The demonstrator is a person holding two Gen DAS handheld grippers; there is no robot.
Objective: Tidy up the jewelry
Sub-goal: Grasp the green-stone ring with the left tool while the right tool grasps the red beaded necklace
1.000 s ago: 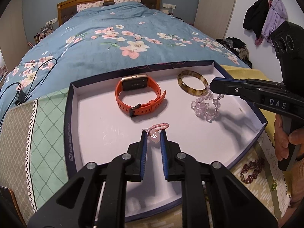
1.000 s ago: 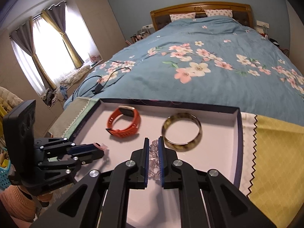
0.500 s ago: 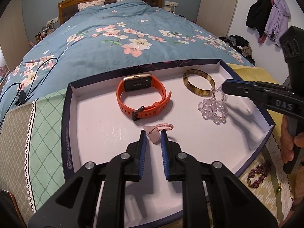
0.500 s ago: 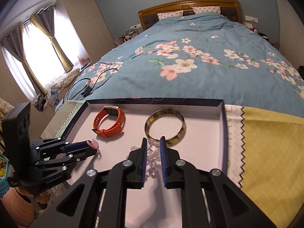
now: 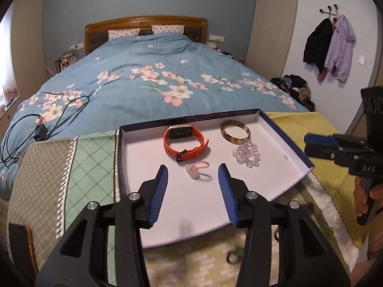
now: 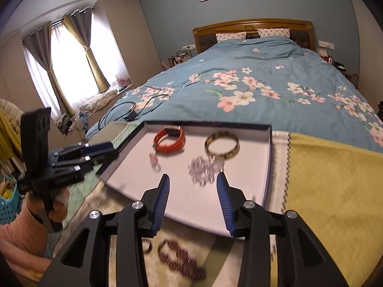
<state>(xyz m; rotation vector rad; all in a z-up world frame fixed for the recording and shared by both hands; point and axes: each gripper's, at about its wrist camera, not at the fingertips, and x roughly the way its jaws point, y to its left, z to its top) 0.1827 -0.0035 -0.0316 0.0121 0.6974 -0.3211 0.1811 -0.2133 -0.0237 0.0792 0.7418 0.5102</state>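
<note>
- Tray [image 5: 284, 143]: one shallow box lid, dark blue rim, white inside, rectangular; we use it as landmark.
- Four pieces lie inside the tray, none touching a gripper.
- Orange watch [image 5: 184, 143]: one, rubbery strap closed in a loop, gold-cased screen, near the tray's far wall, left of middle.
- Bangle [image 5: 235, 131]: one rigid ring, mottled brown-yellow, glossy, at the tray's far right part.
- Clear bead bracelet [image 5: 246, 155]: one heap of faceted pale beads, touching the bangle's near side.
- Pink cord ring [image 5: 197, 168]: one thin pink loop with a small pale charm, just on the near side of the watch, mid-tray.
- Outside the tray, near its front edge, on the patterned cloth [image 6: 100, 205]: one dark red beaded bracelet [image 6: 179, 258], blurred; beside it a small ring-shaped piece we cannot make out.
- Left gripper [image 5: 192, 190]: black arms, ribbed blue pads, jaws spread wide with nothing in them, over the tray's near half with the pink cord ring ahead.
- Right gripper [image 6: 192, 191]: same build, jaws wide apart and unloaded, at the tray's front edge, bead heap just ahead.
- Behind the tray's far wall: one bed with a blue floral quilt [image 5: 148, 81].
</note>
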